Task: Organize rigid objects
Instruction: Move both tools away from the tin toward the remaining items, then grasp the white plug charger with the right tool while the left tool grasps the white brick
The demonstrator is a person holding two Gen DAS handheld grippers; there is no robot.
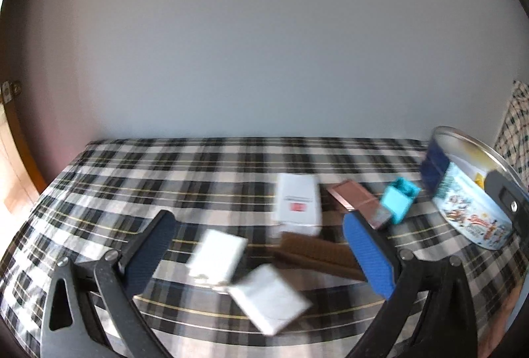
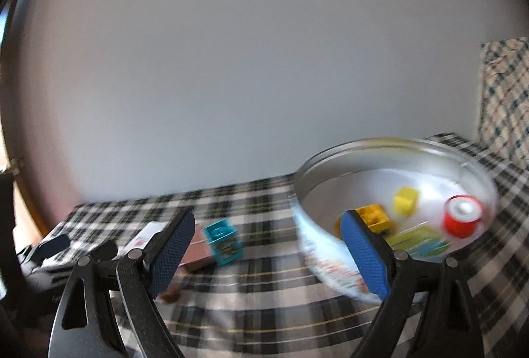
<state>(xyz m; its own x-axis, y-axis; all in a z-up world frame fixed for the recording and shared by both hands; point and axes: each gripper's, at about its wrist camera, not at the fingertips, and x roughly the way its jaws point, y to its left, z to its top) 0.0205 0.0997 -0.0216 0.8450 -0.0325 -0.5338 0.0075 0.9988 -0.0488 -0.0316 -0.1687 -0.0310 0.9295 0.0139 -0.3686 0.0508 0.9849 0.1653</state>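
Observation:
My left gripper (image 1: 264, 247) is open above the plaid table (image 1: 132, 173), with nothing between its blue pads. Under it lie two small white boxes (image 1: 218, 255) (image 1: 269, 301), a larger white box with a red mark (image 1: 297, 202) and a long brown box (image 1: 317, 254). A pink flat box (image 1: 355, 199) and a cyan block (image 1: 398, 201) lie further right. My right gripper (image 2: 267, 254) is also open and empty, between the cyan block (image 2: 223, 240) and a round tin (image 2: 330, 192). The tin holds a yellow block (image 2: 405, 199), an orange block (image 2: 375, 216), a red roll (image 2: 463, 216) and a green card (image 2: 418, 242).
A plain wall stands right behind the table's far edge. The tin (image 1: 463, 202) sits at the table's right end, beside plaid cloth hanging there (image 2: 506, 93). A wooden door frame (image 1: 20, 139) is at the far left. Both views are blurred by motion.

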